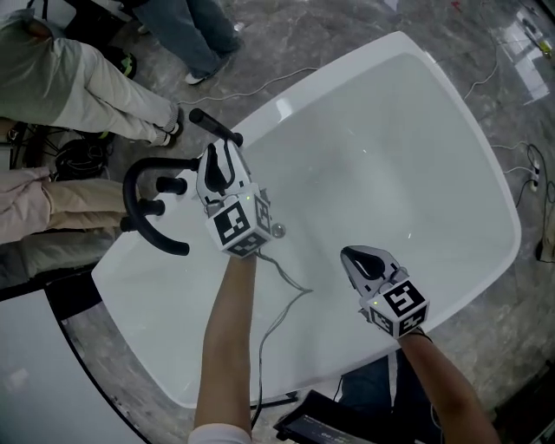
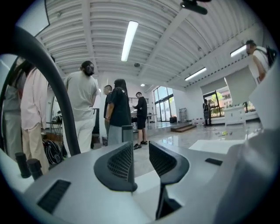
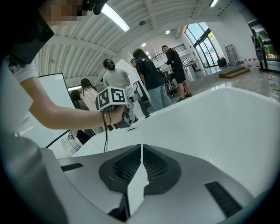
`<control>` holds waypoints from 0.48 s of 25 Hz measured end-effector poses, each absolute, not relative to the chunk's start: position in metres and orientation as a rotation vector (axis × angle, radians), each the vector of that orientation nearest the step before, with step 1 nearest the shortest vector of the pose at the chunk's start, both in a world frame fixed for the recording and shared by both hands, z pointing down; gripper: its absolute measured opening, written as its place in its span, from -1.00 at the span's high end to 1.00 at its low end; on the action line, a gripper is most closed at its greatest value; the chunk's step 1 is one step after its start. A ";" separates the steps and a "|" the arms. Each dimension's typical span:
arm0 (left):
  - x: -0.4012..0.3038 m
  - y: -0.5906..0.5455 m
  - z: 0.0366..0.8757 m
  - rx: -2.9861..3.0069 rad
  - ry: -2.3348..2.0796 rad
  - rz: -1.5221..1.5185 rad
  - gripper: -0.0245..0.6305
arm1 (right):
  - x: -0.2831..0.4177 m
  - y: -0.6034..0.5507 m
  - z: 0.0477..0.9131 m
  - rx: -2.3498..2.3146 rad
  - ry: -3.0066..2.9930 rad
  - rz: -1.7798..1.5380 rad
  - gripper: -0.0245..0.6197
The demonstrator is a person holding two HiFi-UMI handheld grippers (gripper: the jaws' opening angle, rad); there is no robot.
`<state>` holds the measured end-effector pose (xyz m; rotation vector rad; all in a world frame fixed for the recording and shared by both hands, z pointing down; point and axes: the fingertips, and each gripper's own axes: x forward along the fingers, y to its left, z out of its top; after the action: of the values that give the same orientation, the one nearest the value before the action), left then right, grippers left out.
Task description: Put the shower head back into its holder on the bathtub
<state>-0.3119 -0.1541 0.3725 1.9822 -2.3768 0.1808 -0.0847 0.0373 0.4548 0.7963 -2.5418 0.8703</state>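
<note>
On the tub (image 1: 416, 173) rim, the shower head (image 1: 217, 127) lies slanted just past the left gripper (image 1: 223, 156), its jaws apart and empty; the right gripper (image 1: 354, 258), jaws together, is much farther.

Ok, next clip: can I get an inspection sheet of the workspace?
Surface: white bathtub, basin bare.
Job's things: black shower head at the rim corner beside the arched spout; whether it is seated in a holder cannot be told.
Clutter: nothing seen.
Grippers: left tool has its jaws apart and empty; right tool has its jaws together and empty.
Cables: grey cable trails from the left tool; floor cables lie beyond the tub.
Surroundings: people stand close by, on a grey floor.
</note>
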 end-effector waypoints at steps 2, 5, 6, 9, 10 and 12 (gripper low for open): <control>-0.292 -0.137 0.363 2.029 -2.272 0.082 0.56 | -0.083 0.028 0.437 0.820 -2.575 0.831 0.90; -0.262 -0.109 0.353 2.027 -2.135 -0.034 0.62 | -0.072 0.017 0.411 0.850 -2.614 0.777 0.90; -0.251 -0.099 0.354 2.020 -2.107 -0.037 0.71 | -0.066 0.017 0.405 0.858 -2.617 0.771 0.90; -0.223 -0.070 0.362 2.024 -2.043 0.099 0.92 | -0.054 0.024 0.393 0.845 -2.628 0.774 0.90; -0.218 -0.063 0.364 2.021 -2.023 0.145 0.92 | -0.054 0.025 0.389 0.830 -2.642 0.774 0.90; -0.208 -0.048 0.364 1.989 -1.980 0.190 0.92 | -0.052 0.026 0.378 0.811 -2.669 0.780 0.90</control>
<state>-0.2084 -0.0480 0.3639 1.9894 -1.9797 0.1898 -0.0523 0.0256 0.3781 0.8110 -2.6690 0.7801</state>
